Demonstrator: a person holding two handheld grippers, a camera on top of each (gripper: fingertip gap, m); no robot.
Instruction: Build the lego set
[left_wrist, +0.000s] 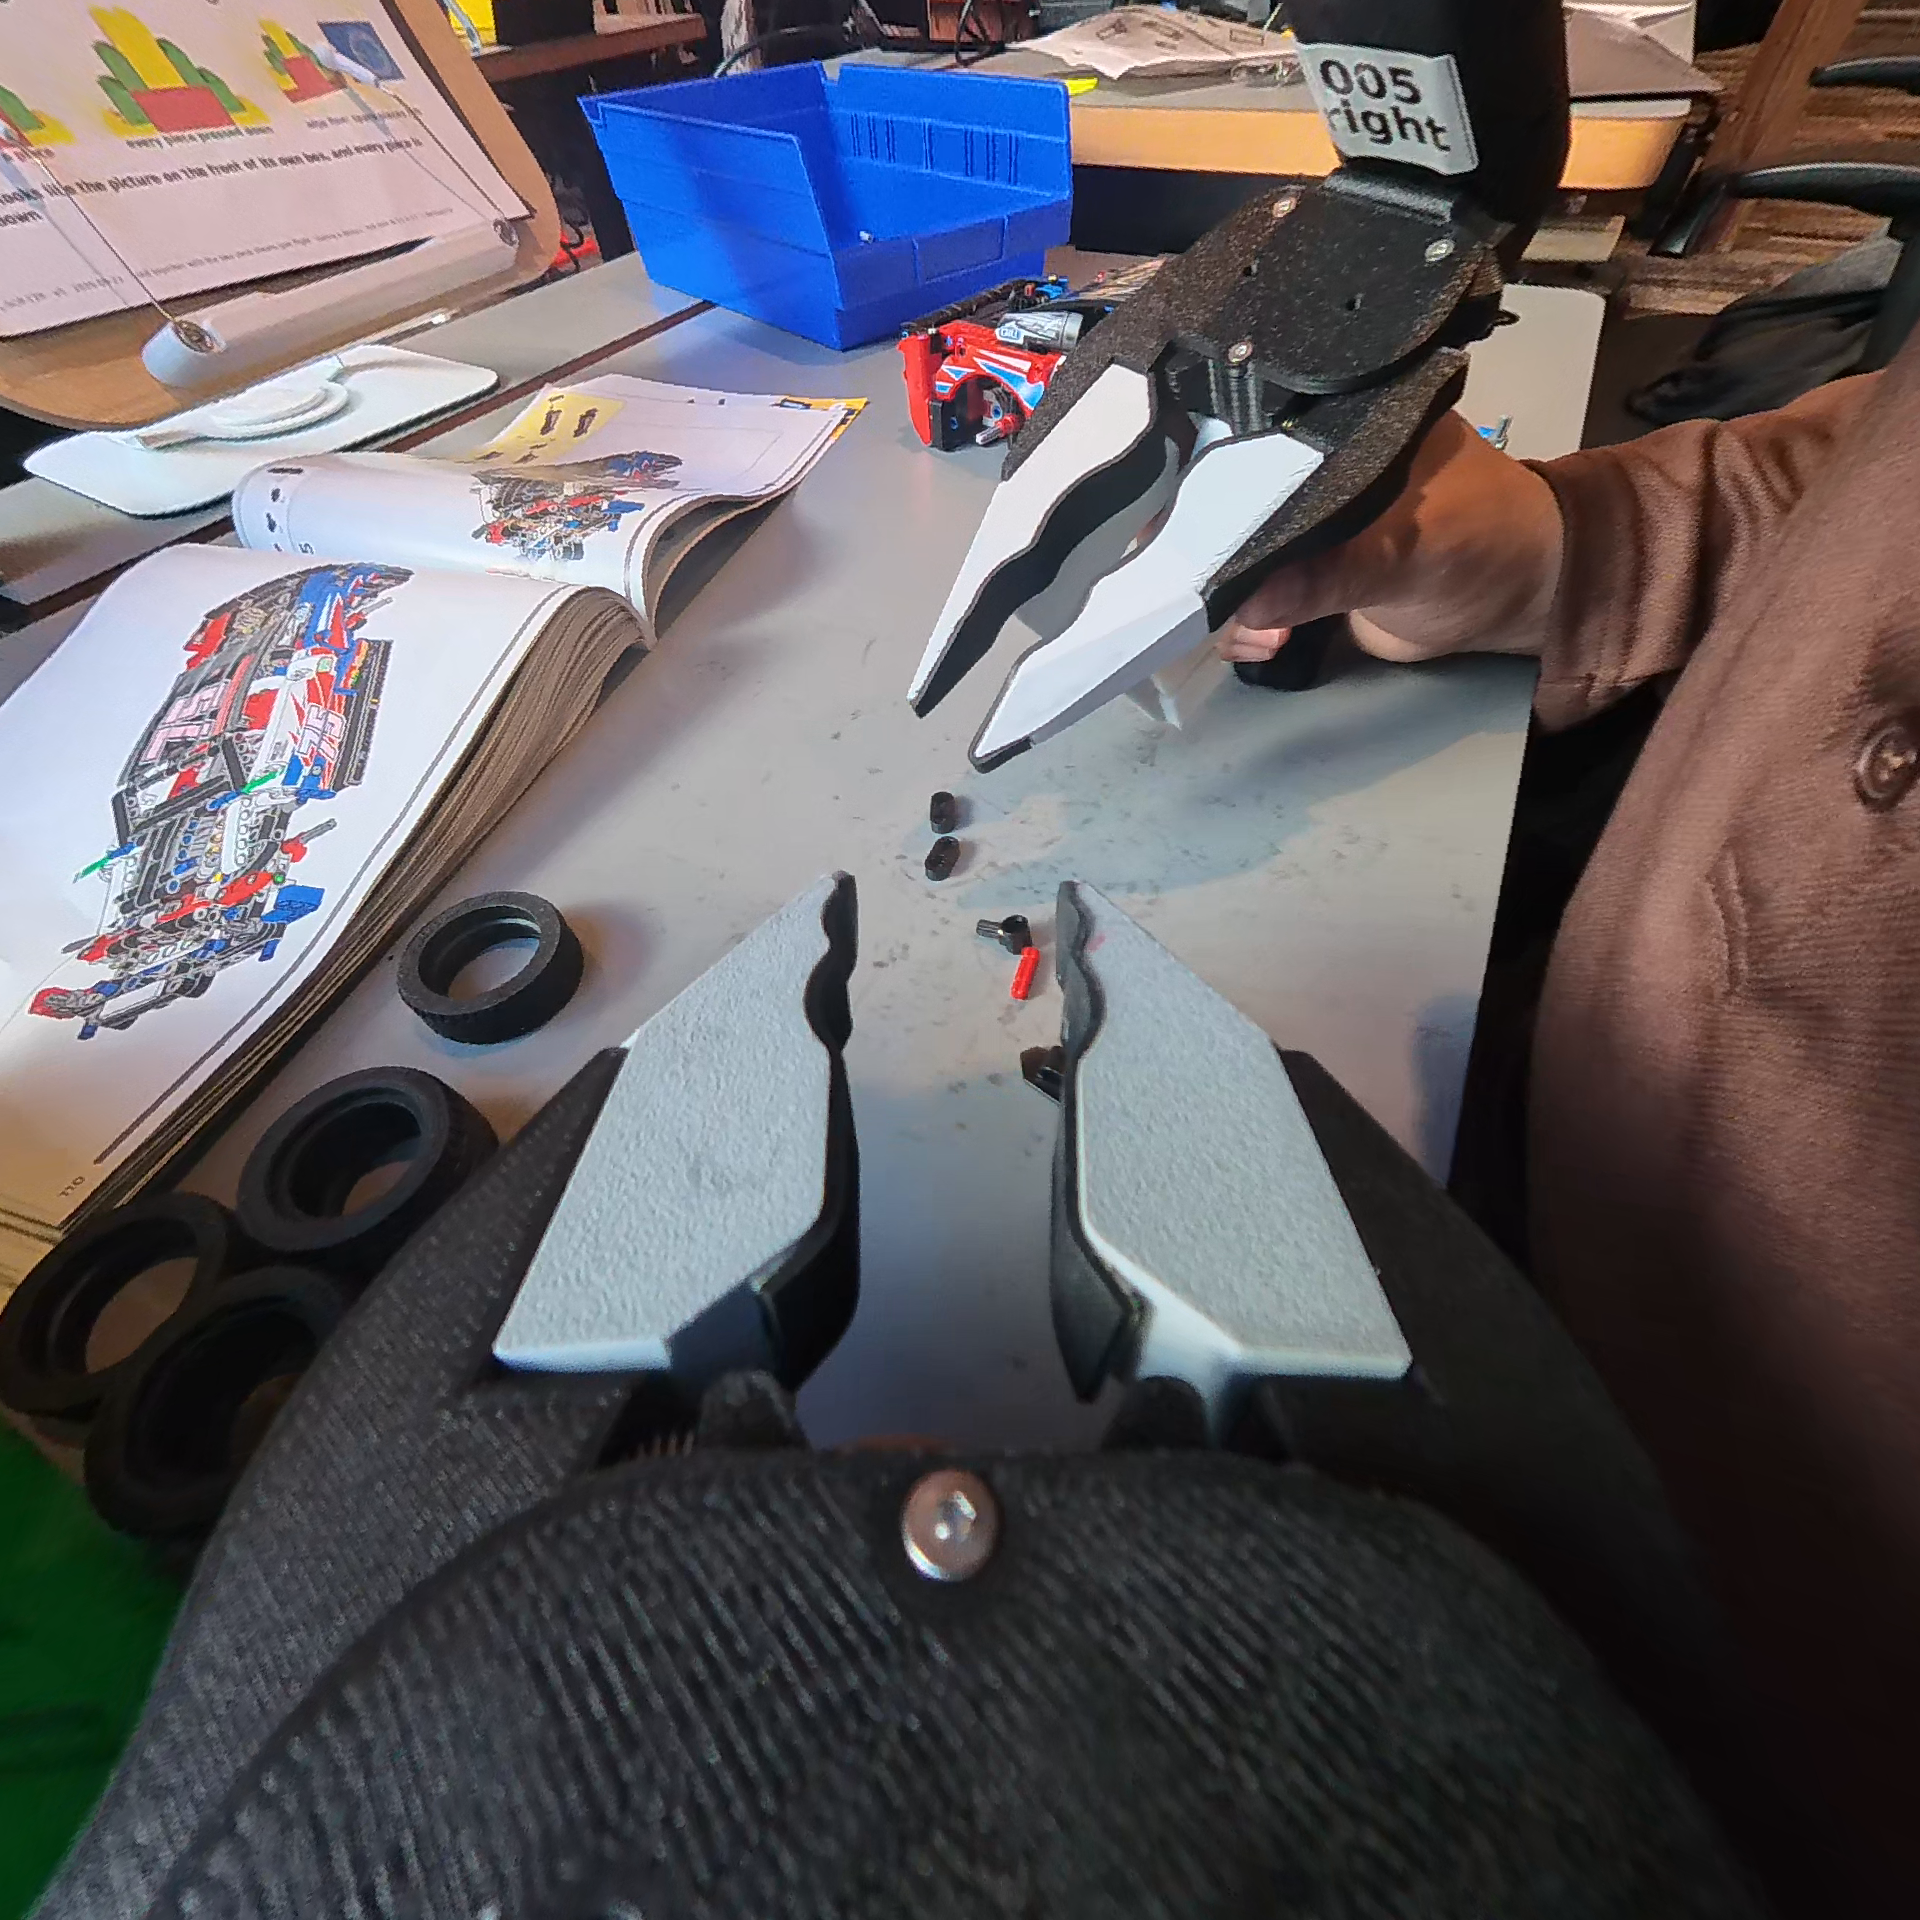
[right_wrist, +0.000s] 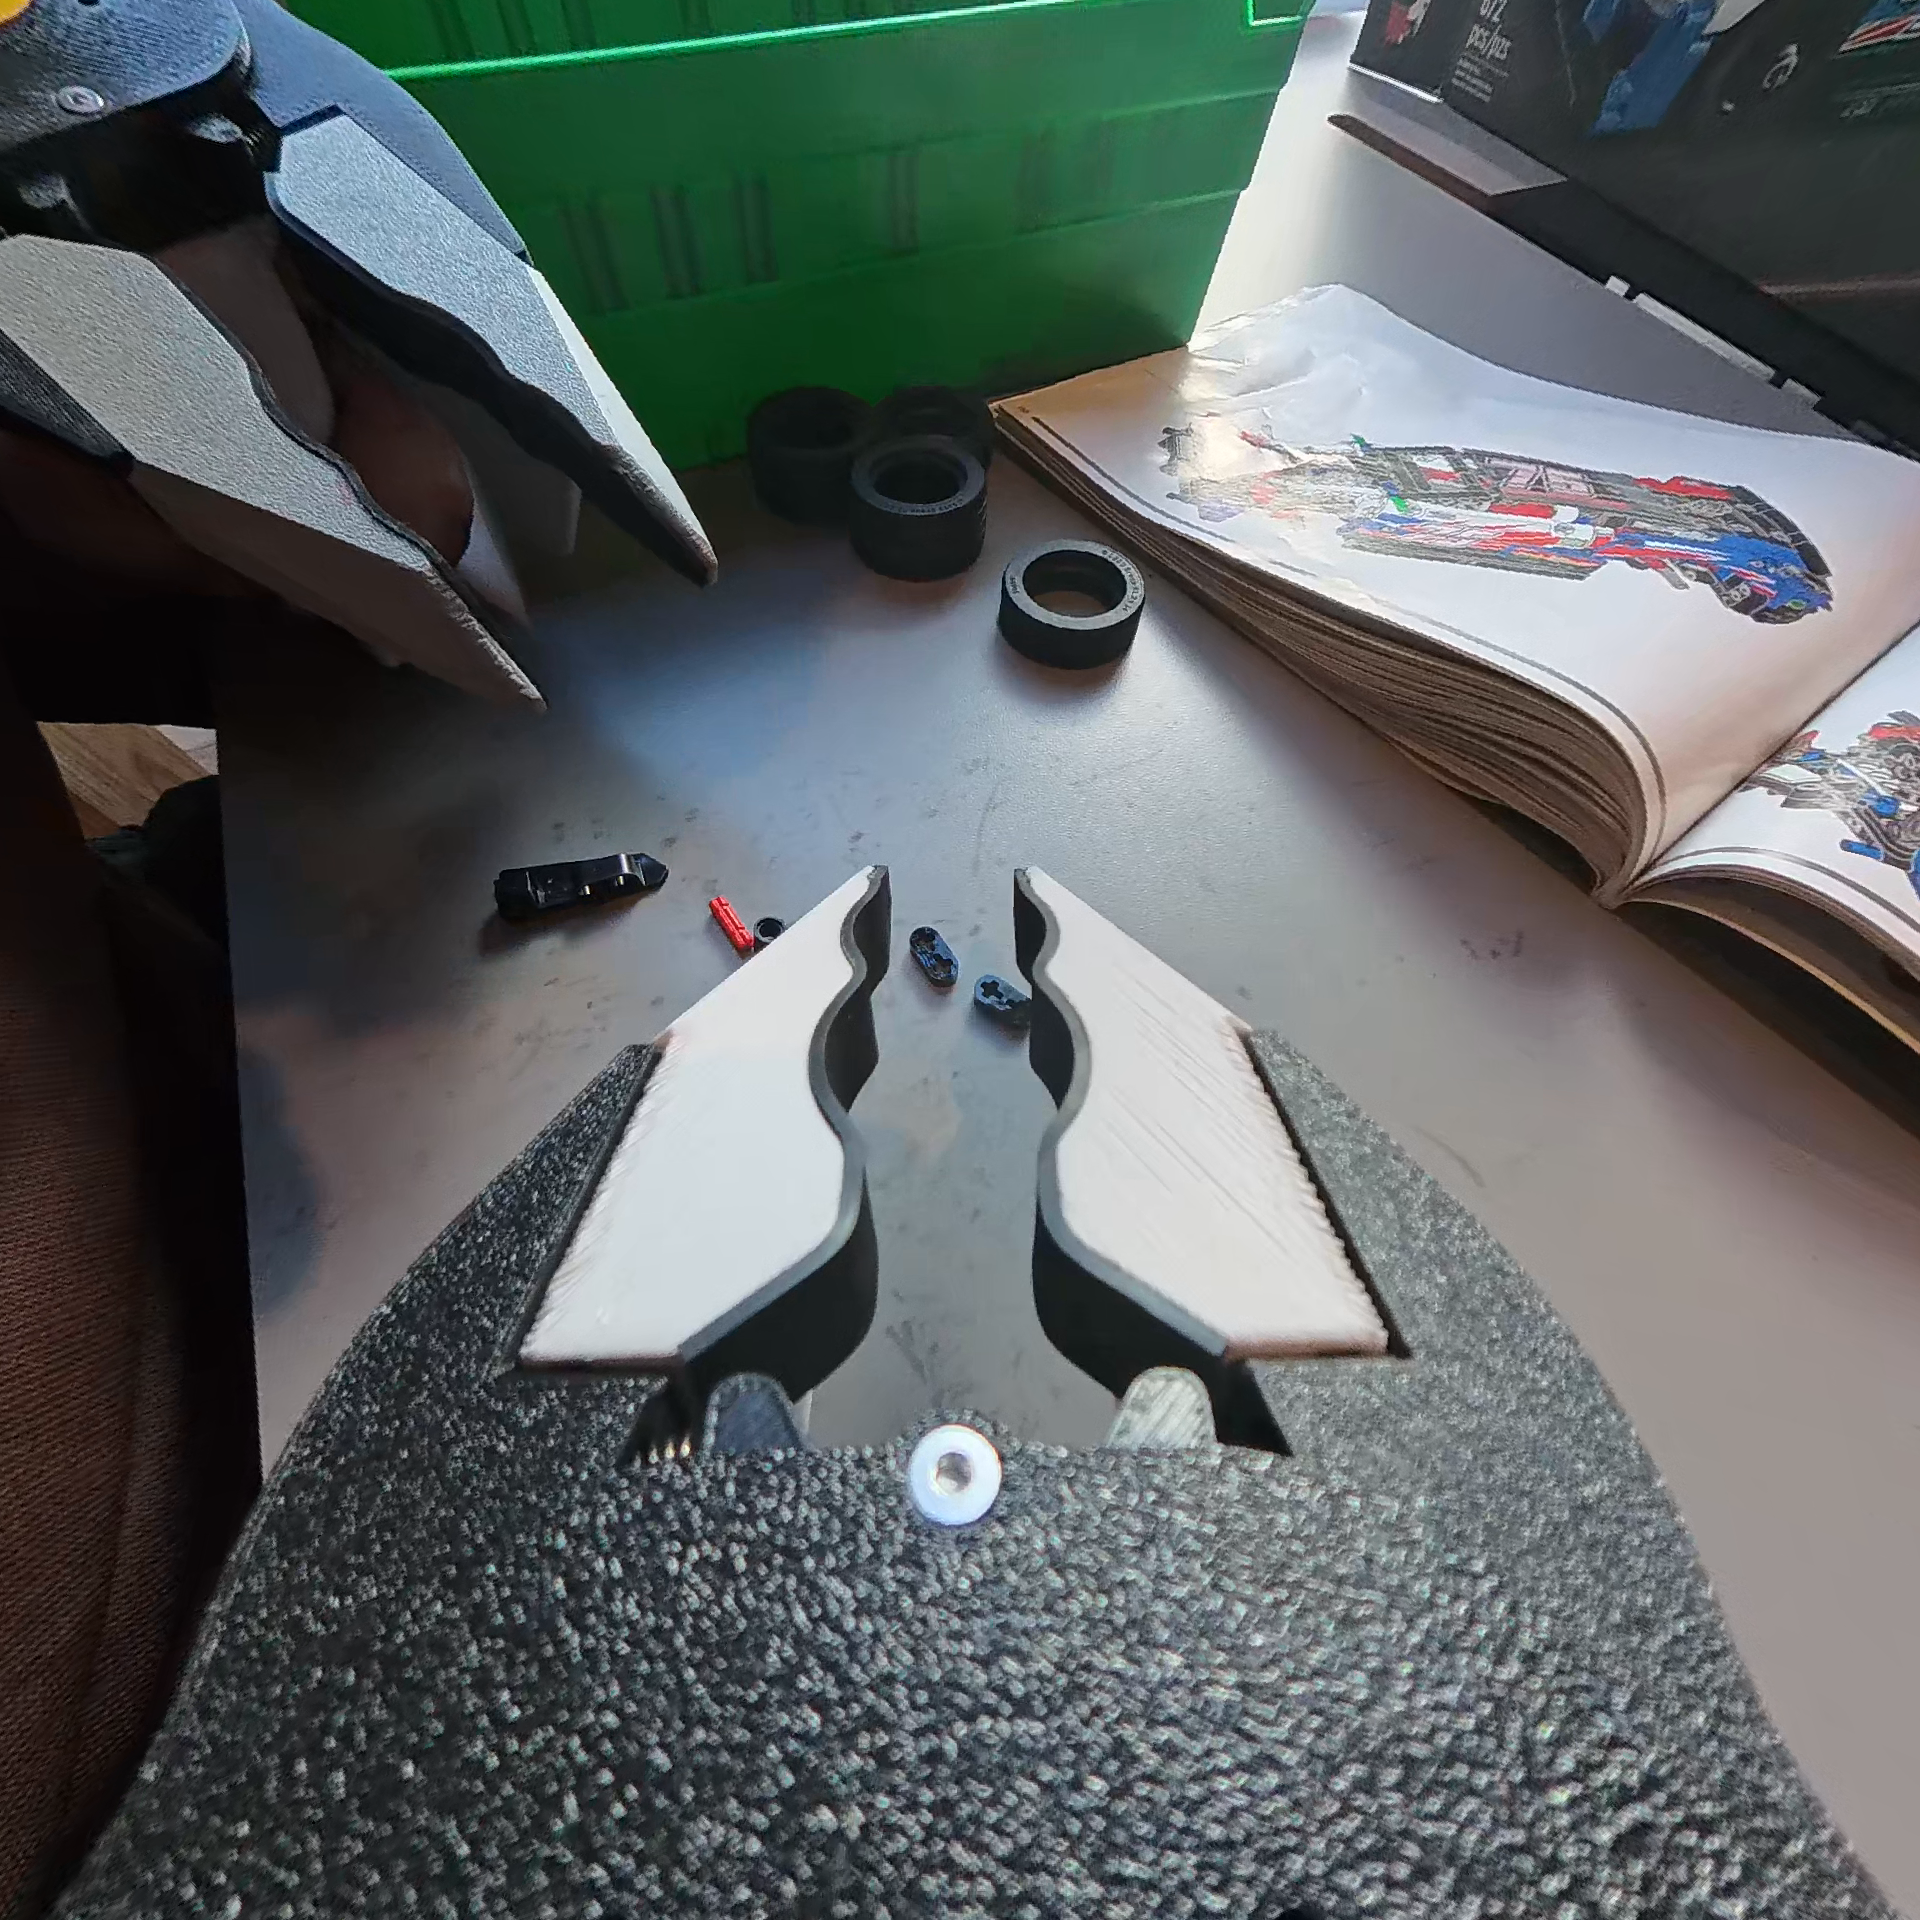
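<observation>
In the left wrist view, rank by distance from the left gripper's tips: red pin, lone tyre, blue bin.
From the left gripper:
1. Red pin, just inside its right fingertip.
2. Lone tyre, left, beside the manual.
3. Blue bin, far back across the table.

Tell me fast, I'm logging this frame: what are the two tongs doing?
Left tongs: open, empty, above the small red pin.
Right tongs: open, empty, two small black connectors between the fingers.
</observation>
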